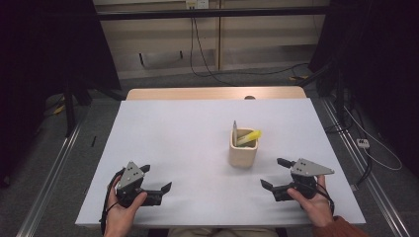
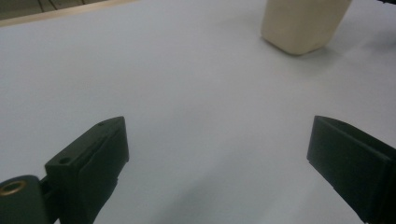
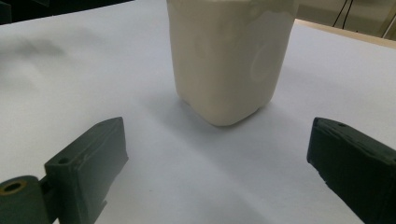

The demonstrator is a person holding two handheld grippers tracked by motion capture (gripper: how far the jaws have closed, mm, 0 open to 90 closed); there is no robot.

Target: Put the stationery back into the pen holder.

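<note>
A cream square cup (image 1: 242, 150) stands upright right of the table's middle, holding a yellow marker (image 1: 249, 136) and a grey pen (image 1: 234, 129). My left gripper (image 1: 156, 178) rests near the front left edge, open, jaws wide apart over bare table (image 2: 217, 135). The cup (image 2: 303, 23) shows far off at the top right of the left gripper view. My right gripper (image 1: 273, 173) sits at the front right, open, pointing at the cup (image 3: 231, 56), which stands a short way ahead of its jaws (image 3: 217, 140). Nothing is between either pair of jaws.
The white table top (image 1: 173, 133) lies on a wooden desk (image 1: 212, 93). Cables (image 1: 207, 69) run over the floor behind, and dark stands flank both sides. A person's hands (image 1: 316, 205) hold the grippers at the front edge.
</note>
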